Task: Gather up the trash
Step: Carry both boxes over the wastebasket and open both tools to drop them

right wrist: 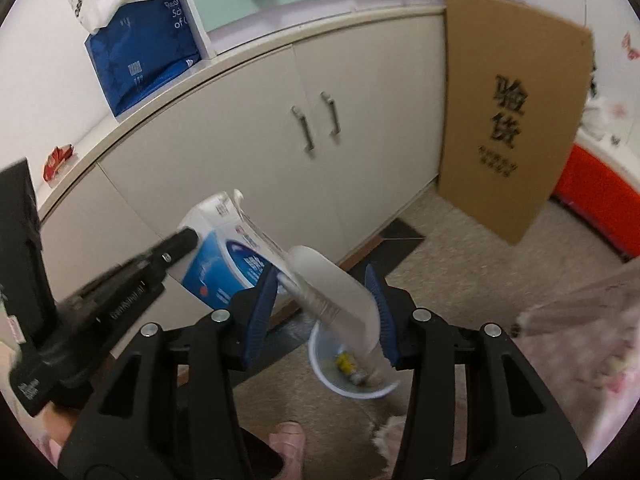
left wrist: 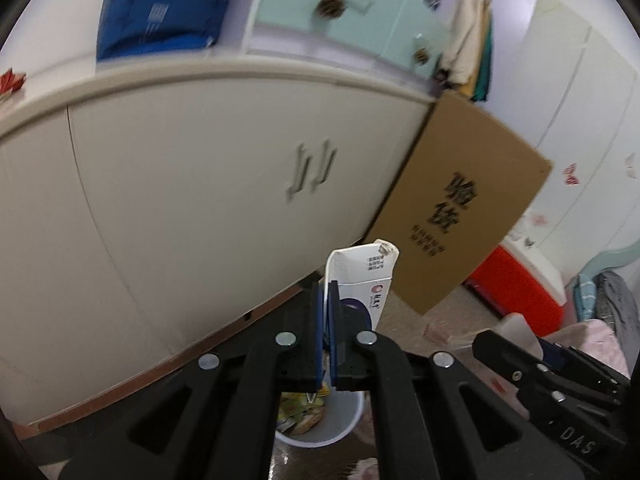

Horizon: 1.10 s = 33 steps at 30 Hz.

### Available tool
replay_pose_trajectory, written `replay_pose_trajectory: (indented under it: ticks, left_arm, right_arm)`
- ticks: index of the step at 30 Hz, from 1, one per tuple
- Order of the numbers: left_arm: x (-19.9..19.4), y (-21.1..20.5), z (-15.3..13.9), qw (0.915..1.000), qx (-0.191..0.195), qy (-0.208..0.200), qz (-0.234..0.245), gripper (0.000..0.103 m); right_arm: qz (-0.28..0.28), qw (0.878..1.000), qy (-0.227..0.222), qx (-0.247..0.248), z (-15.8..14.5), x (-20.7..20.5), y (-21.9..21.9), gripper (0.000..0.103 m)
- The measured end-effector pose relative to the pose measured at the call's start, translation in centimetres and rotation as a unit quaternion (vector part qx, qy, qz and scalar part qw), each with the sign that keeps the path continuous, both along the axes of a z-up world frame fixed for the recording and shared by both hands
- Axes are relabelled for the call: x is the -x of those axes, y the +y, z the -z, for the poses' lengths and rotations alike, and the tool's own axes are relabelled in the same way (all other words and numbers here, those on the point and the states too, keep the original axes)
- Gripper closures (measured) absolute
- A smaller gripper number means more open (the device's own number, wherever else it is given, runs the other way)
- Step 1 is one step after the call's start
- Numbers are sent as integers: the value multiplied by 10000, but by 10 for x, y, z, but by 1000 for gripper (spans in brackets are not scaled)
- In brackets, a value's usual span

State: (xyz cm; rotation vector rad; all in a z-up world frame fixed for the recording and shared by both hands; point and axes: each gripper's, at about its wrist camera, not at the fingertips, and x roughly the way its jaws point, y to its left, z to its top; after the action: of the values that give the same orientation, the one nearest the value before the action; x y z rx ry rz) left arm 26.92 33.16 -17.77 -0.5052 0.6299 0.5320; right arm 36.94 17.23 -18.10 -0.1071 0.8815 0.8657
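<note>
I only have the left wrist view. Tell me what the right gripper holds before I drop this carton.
Observer: A translucent plastic cup sits between the fingers of the right gripper, which stand apart around it.
Operator: Give me its position against the bin.
Observer: The cup hangs right above the white bin, which has scraps in it.
Operator: Report my carton from that side.
Observer: The left gripper pinches the carton; its broad blue face shows, left of the cup.
</note>
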Motion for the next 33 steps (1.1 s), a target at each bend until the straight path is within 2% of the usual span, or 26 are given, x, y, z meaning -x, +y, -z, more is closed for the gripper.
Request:
replay_pose_trajectory:
  ticks: [2,6,9,14,22,30,33]
  left_arm:
    - [-6,9,14,9999,49,155,-56,101]
    - [-17,16,37,9990,95,422,-78,101]
    - [-25,15,51,9982,104,594,-29,101]
    - [-39,9,70,9966,215,782,134,101]
    - [-53,-4,67,9958,168,833,338,100]
    - [-68,-16,53,9948,110,850,558,99]
    - [-73,-22,48,9933,118,904,717,95]
  right_arm:
    - [166,9998,102,-3,13,-9,3,38]
    - [333,9989,264,194,35,-21,4,36]
    - [457,9979,335,314,41,-25,3,35]
    - [644,9964,209,513,42,-25,2,33]
    - [1116,9924,106,510,37,-31,-14,31]
    - [1561,9876,-45,169,13,-29,-38,29]
    - [1661,9860,-115,85,3,-23,-50,28]
